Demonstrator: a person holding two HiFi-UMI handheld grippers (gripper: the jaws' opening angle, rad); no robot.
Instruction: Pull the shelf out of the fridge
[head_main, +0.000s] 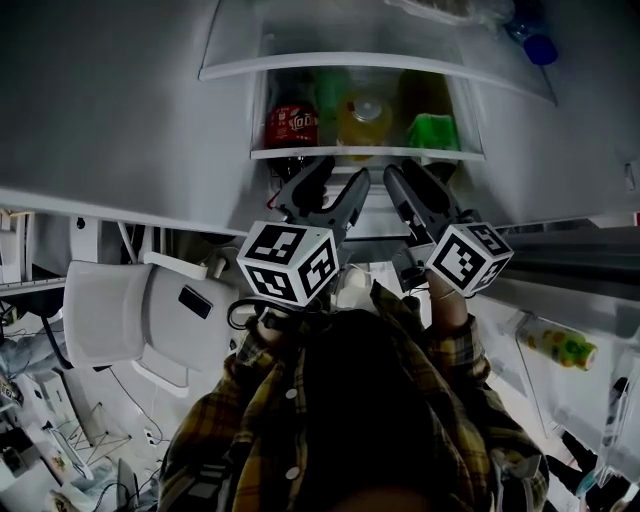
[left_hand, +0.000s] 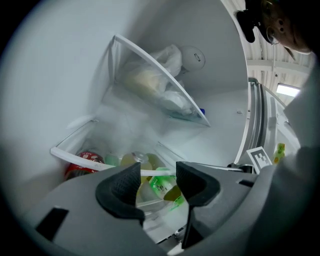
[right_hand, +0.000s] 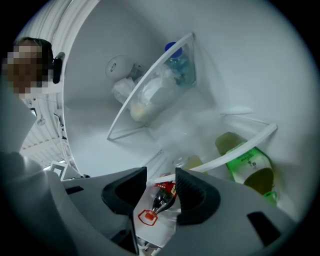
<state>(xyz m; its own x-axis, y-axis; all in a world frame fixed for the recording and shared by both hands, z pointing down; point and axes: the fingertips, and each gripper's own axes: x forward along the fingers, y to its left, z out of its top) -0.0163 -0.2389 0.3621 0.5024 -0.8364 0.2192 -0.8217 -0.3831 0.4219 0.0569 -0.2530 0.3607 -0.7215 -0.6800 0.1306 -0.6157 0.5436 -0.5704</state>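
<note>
The fridge stands open in the head view. Its glass shelf with a white front rim (head_main: 365, 153) carries a red cola bottle (head_main: 290, 125), a yellow drink (head_main: 365, 118) and a green bottle (head_main: 432, 130). My left gripper (head_main: 343, 172) and right gripper (head_main: 413, 172) point into the fridge side by side, just under that rim. In the left gripper view the jaws of the left gripper (left_hand: 157, 177) stand apart, with the rim (left_hand: 75, 157) running across beyond the gap. The right gripper (right_hand: 161, 182) is open too, the rim (right_hand: 240, 147) beyond it. Neither holds anything.
An upper glass shelf (head_main: 330, 62) holds bagged food and a blue-capped bottle (head_main: 540, 48). Below the shelf lies a cola bottle (right_hand: 162, 192). The fridge door at the right holds a bottle (head_main: 560, 345). A white chair (head_main: 130, 310) stands at the left.
</note>
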